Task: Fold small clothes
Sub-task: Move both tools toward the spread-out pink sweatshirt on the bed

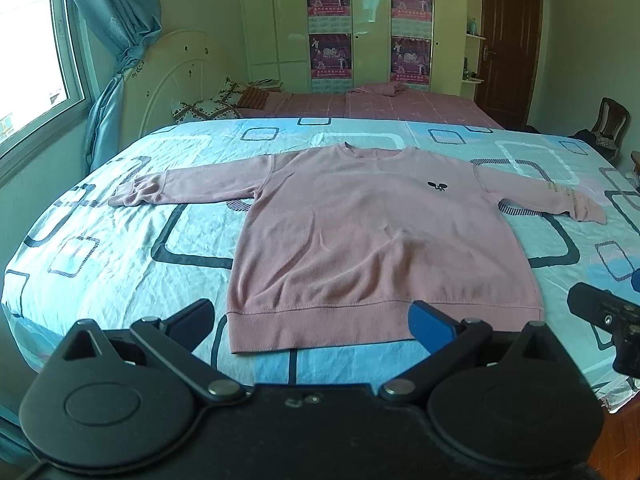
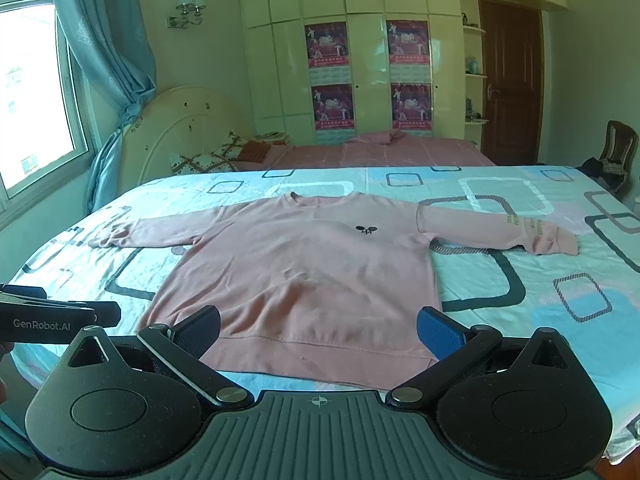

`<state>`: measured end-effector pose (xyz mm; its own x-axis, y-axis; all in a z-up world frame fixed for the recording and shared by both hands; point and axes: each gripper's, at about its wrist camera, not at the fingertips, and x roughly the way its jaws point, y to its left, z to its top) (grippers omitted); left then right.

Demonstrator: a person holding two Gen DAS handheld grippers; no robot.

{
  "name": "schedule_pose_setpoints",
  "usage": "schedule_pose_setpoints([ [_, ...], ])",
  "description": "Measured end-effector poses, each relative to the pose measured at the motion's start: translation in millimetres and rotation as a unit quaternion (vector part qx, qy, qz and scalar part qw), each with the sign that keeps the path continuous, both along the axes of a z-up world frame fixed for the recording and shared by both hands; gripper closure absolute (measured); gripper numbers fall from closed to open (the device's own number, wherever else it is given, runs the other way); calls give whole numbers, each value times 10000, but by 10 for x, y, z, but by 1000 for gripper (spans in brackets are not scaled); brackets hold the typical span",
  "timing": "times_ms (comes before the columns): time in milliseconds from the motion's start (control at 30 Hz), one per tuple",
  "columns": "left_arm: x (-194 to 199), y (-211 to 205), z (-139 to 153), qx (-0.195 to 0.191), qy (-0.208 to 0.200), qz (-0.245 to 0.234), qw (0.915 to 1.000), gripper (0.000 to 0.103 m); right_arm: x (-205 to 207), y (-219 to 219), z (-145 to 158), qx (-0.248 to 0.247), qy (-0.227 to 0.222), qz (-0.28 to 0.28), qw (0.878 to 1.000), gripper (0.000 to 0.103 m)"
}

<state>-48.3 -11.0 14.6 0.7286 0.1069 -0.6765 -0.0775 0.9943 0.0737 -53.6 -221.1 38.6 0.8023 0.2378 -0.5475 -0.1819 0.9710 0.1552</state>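
Observation:
A pink long-sleeved sweatshirt (image 1: pixel 372 232) lies flat and face up on the bed, sleeves spread left and right, hem nearest me. It also shows in the right wrist view (image 2: pixel 304 276). A small black logo (image 1: pixel 437 187) sits on its chest. My left gripper (image 1: pixel 316 324) is open and empty, held above the hem near the bed's front edge. My right gripper (image 2: pixel 320 332) is open and empty, also just in front of the hem. The right gripper's body shows at the right edge of the left wrist view (image 1: pixel 608 320).
The bed has a light blue sheet (image 1: pixel 120 240) with dark square outlines. Behind it is a second bed with a pink cover (image 1: pixel 380 106), a cream headboard (image 1: pixel 176 76), a window with blue curtains (image 1: pixel 116 40), a wardrobe with posters (image 1: pixel 332 28) and a chair (image 1: pixel 608 124) at the right.

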Motion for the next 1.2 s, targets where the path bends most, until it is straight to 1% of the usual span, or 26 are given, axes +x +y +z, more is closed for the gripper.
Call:
schedule_pose_setpoints([
  [833, 34, 50, -12, -42, 55, 10, 10000, 1, 35, 20, -30, -37, 21, -35, 10000, 0],
  [1200, 110, 38, -56, -46, 98, 27, 9999, 1, 98, -5, -62, -40, 59, -56, 10000, 0],
])
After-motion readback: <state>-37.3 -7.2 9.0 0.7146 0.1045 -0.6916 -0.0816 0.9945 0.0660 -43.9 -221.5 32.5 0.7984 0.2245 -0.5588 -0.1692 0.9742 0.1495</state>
